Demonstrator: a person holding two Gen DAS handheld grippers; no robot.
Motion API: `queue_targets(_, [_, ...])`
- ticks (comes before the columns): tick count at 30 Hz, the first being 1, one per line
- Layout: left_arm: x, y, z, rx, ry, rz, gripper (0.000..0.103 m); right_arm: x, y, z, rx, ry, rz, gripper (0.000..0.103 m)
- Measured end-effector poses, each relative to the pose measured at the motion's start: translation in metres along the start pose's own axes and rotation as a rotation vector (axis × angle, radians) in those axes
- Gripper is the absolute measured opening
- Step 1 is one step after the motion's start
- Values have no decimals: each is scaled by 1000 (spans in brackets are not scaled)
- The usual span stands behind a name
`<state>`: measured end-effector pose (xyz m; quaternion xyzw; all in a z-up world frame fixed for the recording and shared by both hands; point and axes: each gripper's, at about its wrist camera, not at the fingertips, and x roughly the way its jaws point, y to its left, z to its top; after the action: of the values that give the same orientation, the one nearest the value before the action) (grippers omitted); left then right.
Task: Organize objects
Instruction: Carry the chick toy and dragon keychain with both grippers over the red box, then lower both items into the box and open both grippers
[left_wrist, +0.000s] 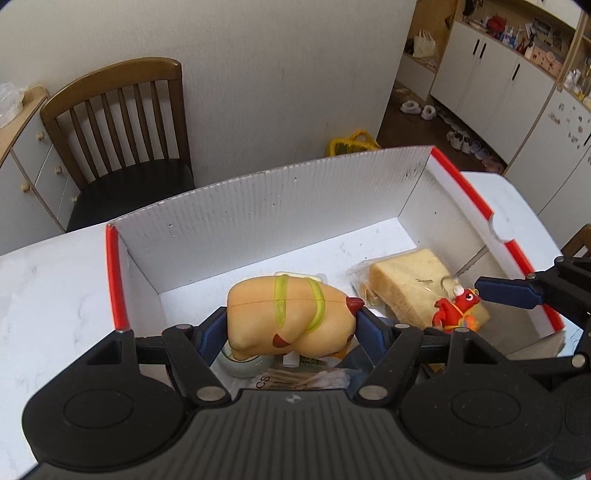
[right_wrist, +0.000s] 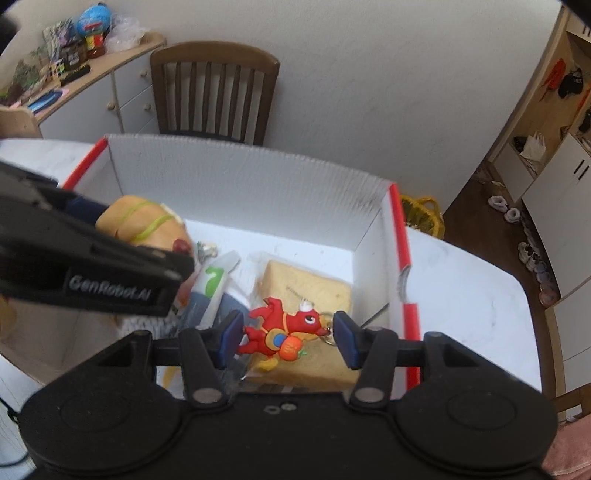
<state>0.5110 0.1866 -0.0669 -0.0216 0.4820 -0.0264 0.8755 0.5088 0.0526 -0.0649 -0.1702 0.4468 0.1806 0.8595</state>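
Note:
A white corrugated box (left_wrist: 258, 206) with red edges stands open on the white table. My left gripper (left_wrist: 291, 323) is shut on a tan toy animal (left_wrist: 288, 302) with green stripes and holds it over the box's near left part. To its right, my right gripper (right_wrist: 288, 332) is shut on a red keychain figure (right_wrist: 284, 325) carrying an orange fruit, just above a bagged bread slice (right_wrist: 306, 291) on the box floor. In the left wrist view the red figure (left_wrist: 458, 306) shows beside one blue finger (left_wrist: 506, 291) of the right gripper.
In the box lie a tube with a green mark (right_wrist: 218, 280), a small pale cup (left_wrist: 243, 363) and a pack of cotton swabs (left_wrist: 295, 382). A wooden chair (left_wrist: 122, 147) stands behind the table, a drawer cabinet (right_wrist: 110, 92) to its left, a yellow basket (right_wrist: 424, 214) on the floor.

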Motion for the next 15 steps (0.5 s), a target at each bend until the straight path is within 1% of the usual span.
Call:
queue_targets(5, [8,-6,0,39,21,12,73,7,0,-3,-9,15,16,52])
queue_targets(9, [11,-6,-1,42,24,16,73,9,-1,-4,-5,21,28,52])
queue_targets(11, [13,-6,-1,42,27,21,73,10,-1,-4,-1,22,33,54])
queue_targets(12, [14,-6,-1,41,30,22,73,10,-2,-4,2,22,35,57])
queue_targets(14, [17,-5,-1,36,39,29,73,11,-3,-5,4,19,34,66])
queue_targets(15, [18,-4,-2,33,42,32,73,10,-4,-6,3,15,36,73])
